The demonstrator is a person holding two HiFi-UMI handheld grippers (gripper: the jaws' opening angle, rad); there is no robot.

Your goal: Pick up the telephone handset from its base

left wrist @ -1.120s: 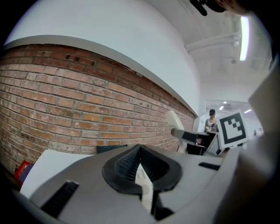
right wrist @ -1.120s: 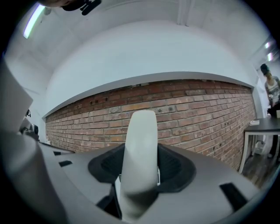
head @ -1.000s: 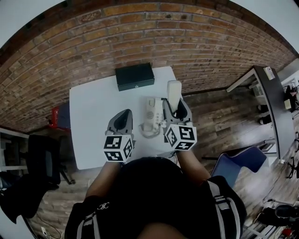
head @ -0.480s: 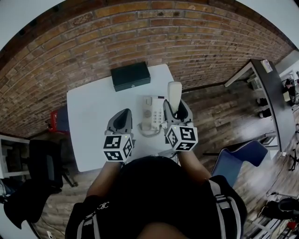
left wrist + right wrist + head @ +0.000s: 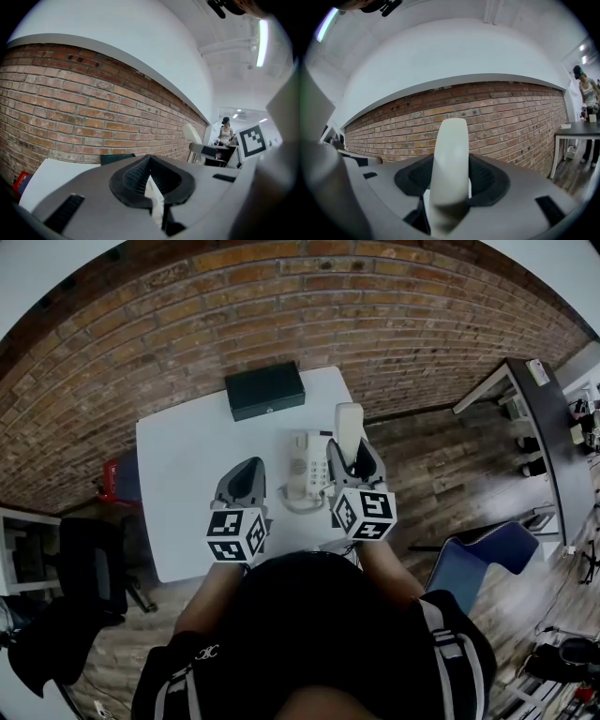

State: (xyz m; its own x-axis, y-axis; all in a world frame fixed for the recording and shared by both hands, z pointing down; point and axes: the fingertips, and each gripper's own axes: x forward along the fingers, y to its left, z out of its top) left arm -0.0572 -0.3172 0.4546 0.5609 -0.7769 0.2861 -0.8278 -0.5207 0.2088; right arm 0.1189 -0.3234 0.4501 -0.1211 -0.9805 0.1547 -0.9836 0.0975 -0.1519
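The cream telephone handset (image 5: 349, 425) stands upright in my right gripper (image 5: 354, 457), which is shut on its lower part, above the table's right edge. In the right gripper view the handset (image 5: 451, 150) rises between the jaws against the brick wall. The white telephone base (image 5: 305, 468) lies on the white table (image 5: 187, 484) just left of that gripper, its coiled cord (image 5: 296, 506) looping at its near end. My left gripper (image 5: 245, 476) hovers over the table to the left of the base, shut with nothing in it; in its own view the left gripper (image 5: 151, 180) shows only a thin slit.
A black box (image 5: 265, 390) sits at the table's far edge by the brick wall (image 5: 309, 306). A red object (image 5: 111, 479) and a black chair (image 5: 89, 563) stand left of the table. A blue chair (image 5: 473, 563) and a dark desk (image 5: 553, 446) are to the right.
The head view has shifted slightly. Both grippers and the held handset keep the same positions over the table.
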